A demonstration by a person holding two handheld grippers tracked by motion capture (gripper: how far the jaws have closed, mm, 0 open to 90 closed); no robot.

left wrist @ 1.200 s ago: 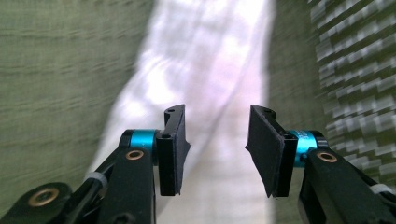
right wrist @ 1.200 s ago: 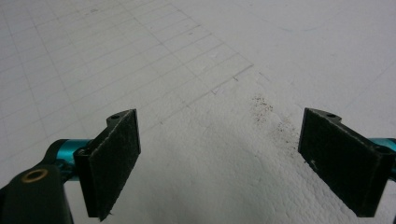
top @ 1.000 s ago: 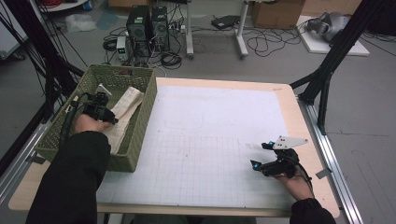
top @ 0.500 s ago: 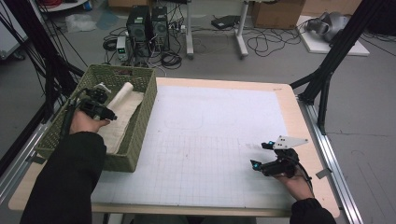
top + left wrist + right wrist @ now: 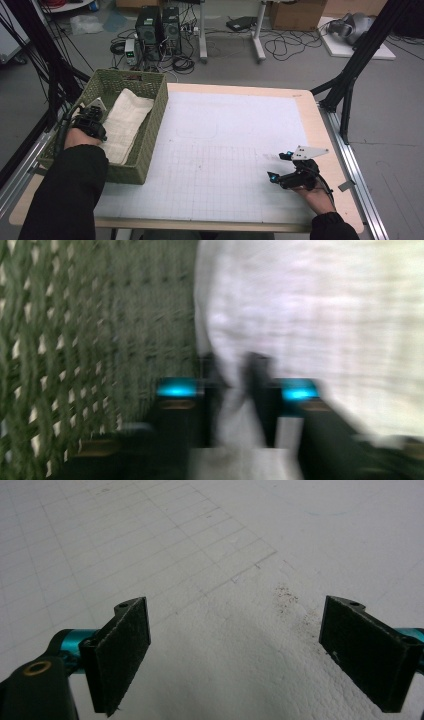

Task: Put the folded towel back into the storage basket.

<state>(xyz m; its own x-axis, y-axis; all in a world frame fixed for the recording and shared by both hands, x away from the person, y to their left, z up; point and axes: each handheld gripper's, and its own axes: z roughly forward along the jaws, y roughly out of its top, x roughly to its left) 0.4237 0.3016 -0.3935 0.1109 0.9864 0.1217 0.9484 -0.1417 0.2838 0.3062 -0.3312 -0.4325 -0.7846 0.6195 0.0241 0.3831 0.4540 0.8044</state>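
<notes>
The left hand-held gripper (image 5: 92, 116) sits inside a green woven basket (image 5: 156, 107), at the left edge of a cream cloth (image 5: 125, 125) that lies flat across the basket floor. Its jaws have just been closing, and in the blurred left gripper view a fold of the cloth (image 5: 320, 315) stands pinched between the two black jaws, so the left hand-held gripper (image 5: 235, 390) grips the soft, faintly ribbed fabric. To the left of the jaws in that view runs the basket wall (image 5: 75, 340), an open weave of dark green strands with pale gaps. The right hand-held gripper (image 5: 280, 172) rests low over the table (image 5: 310, 107), well apart from the basket, on a white mat (image 5: 225, 150) ruled with a fine grid. Its flat, rectangular black pads (image 5: 122, 650) stand wide apart with nothing between them, the matt, lightly speckled mat (image 5: 240, 645) showing in the gap.
</notes>
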